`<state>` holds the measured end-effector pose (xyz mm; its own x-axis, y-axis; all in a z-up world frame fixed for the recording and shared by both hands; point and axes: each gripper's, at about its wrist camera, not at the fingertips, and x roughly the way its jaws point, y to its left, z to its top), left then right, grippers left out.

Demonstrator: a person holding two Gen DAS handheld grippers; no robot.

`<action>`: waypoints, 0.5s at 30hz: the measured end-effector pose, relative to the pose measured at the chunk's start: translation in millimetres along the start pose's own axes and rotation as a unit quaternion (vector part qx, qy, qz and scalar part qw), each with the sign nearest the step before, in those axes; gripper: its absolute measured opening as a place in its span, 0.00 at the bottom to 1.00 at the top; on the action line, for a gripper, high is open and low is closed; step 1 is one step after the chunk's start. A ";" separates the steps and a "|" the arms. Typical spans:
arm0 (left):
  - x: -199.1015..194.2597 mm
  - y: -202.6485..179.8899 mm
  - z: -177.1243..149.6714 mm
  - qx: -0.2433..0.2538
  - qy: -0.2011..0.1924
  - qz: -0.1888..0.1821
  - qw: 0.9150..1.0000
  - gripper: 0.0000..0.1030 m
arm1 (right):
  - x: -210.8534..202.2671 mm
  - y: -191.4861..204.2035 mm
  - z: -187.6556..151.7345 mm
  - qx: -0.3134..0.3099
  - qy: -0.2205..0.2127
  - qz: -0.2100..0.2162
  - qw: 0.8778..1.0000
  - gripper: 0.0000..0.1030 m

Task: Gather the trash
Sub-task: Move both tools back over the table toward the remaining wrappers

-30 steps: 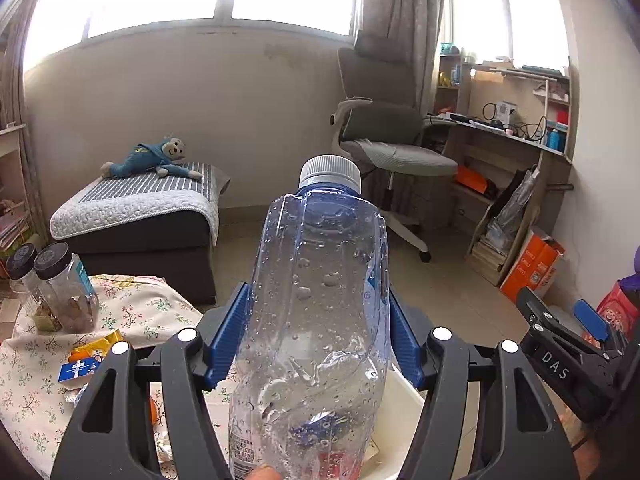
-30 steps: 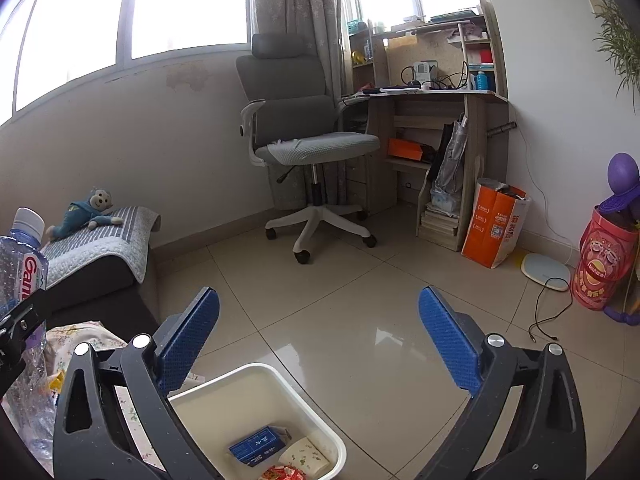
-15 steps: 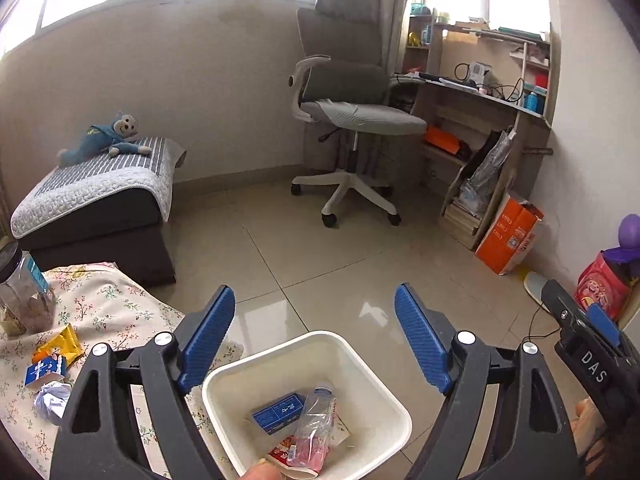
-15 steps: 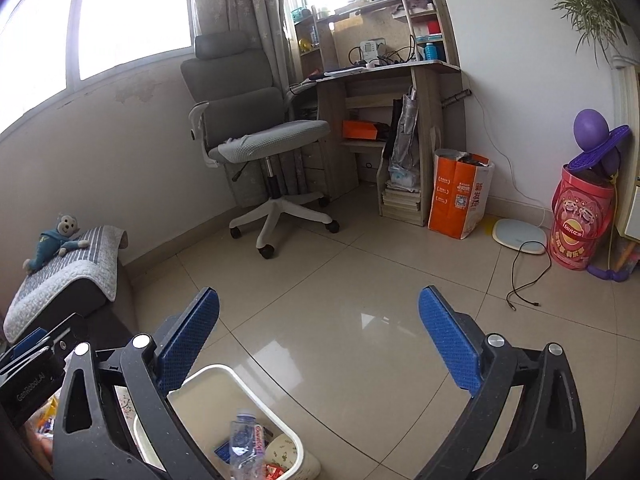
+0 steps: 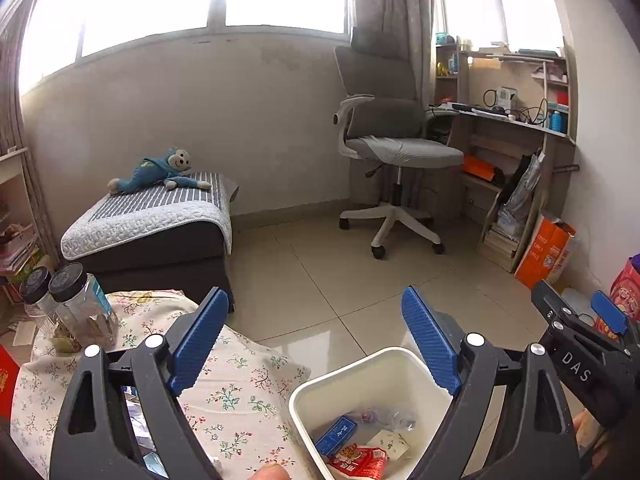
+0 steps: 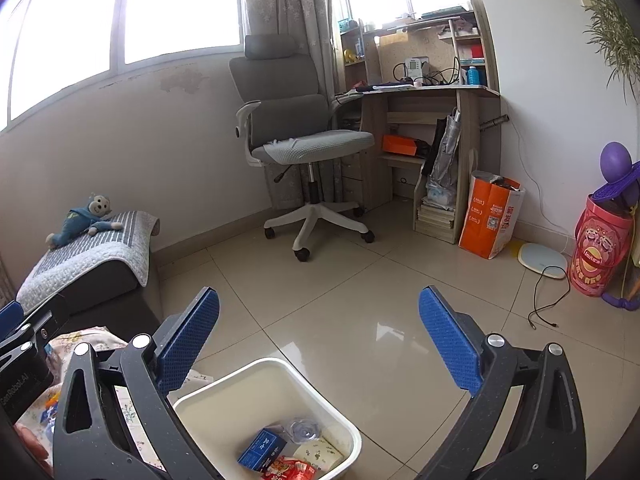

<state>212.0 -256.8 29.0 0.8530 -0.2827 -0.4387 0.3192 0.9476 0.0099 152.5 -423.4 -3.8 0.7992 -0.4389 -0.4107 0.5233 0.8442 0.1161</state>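
The white bin (image 5: 376, 380) stands on the floor beside the floral-cloth table (image 5: 240, 392). In it lie a clear plastic bottle (image 5: 388, 416), a blue carton (image 5: 336, 436) and a red wrapper (image 5: 360, 462). My left gripper (image 5: 316, 300) hangs above the table edge and the bin, its jaws opening with nothing between them. My right gripper (image 6: 319, 298) is open and empty above the bin (image 6: 240, 400), where the bottle (image 6: 302, 428) shows too. Small wrappers (image 6: 48, 404) lie on the table, partly hidden by the gripper frames.
Two dark-lidded jars (image 5: 80, 312) stand on the table's far left. A dark ottoman with a toy monkey (image 5: 160, 168) sits behind it. A grey office chair (image 6: 308, 148), a desk, an orange bag (image 6: 492, 216), a red canister (image 6: 600, 252) and a floor cable (image 6: 548, 296) lie beyond.
The left gripper held the bottle upright a second ago; the bottle now lies in the bin and the jaws have spread wider. The left view has swung left, back over the table.
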 end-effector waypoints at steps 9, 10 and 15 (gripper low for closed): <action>-15.9 71.0 -14.3 -0.026 0.001 0.055 0.998 0.85 | -10.5 71.0 -10.2 -0.039 0.008 0.047 0.998 0.93; -17.7 78.4 -16.0 -0.029 0.001 0.062 0.998 0.85 | -10.5 78.6 -11.7 -0.043 0.011 0.052 0.998 0.93; -26.4 114.8 -24.4 -0.050 -0.001 0.090 0.995 0.85 | -14.7 117.4 -20.0 -0.066 0.016 0.075 0.995 0.93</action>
<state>216.1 -136.9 19.8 0.8939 -0.1069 -0.4354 0.1181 0.9930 -0.0014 196.3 -311.7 -2.2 0.8546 -0.2966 -0.4263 0.3539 0.9334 0.0598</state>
